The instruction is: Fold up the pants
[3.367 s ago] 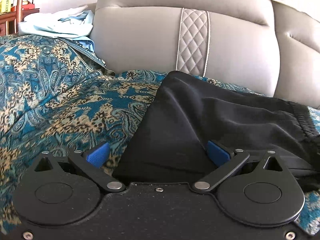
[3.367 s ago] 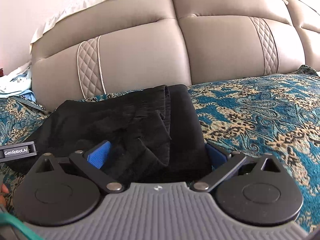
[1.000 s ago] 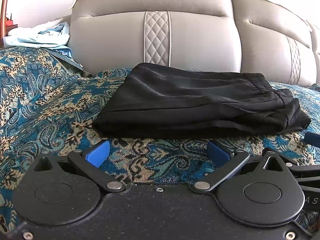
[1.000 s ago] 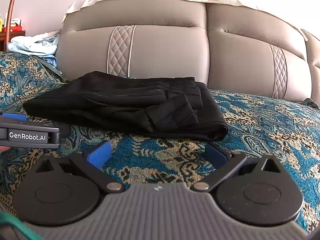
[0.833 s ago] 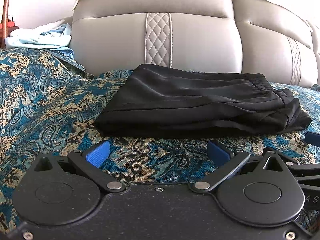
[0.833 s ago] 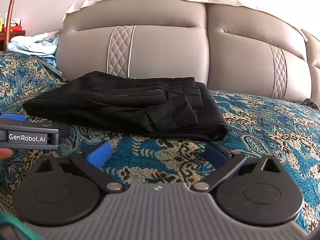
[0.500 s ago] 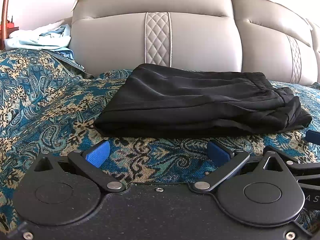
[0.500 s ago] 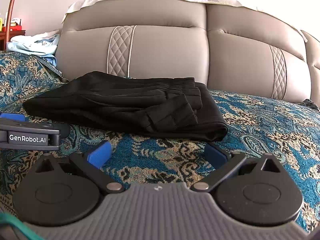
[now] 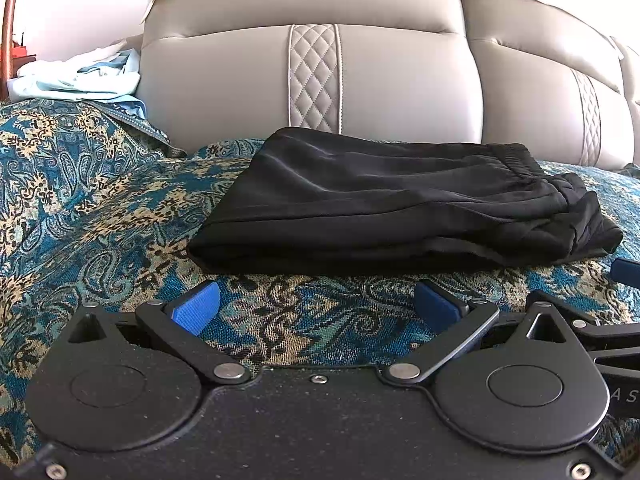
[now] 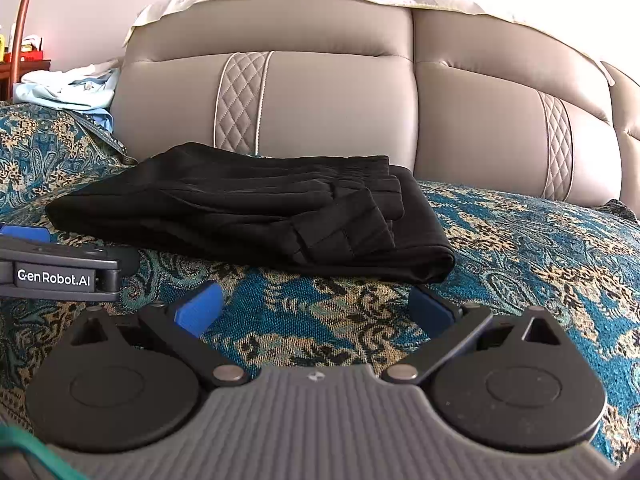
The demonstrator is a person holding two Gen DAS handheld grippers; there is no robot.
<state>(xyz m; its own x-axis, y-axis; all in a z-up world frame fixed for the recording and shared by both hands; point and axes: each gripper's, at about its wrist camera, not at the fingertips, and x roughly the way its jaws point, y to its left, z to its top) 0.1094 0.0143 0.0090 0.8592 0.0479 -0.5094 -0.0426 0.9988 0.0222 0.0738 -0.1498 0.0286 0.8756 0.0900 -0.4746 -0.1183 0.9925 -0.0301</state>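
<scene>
Black pants point(image 9: 400, 204) lie folded in a flat stack on the patterned blue bedspread point(image 9: 100, 208), close to the headboard. They also show in the right wrist view point(image 10: 256, 212), elastic waistband to the right. My left gripper point(image 9: 316, 306) is open and empty, a short way in front of the stack's near edge. My right gripper point(image 10: 314, 306) is open and empty, also just short of the stack. The left gripper's body shows at the left of the right wrist view point(image 10: 60, 268).
A padded beige headboard point(image 9: 380, 80) rises right behind the pants. Light blue and white clothes point(image 9: 80, 80) are heaped at the far left by the headboard. A wooden stand point(image 10: 24, 64) is at the far left edge.
Both grippers let go of the pants and drew back, so the whole folded stack now lies free. In the last second hardly anything has moved.
</scene>
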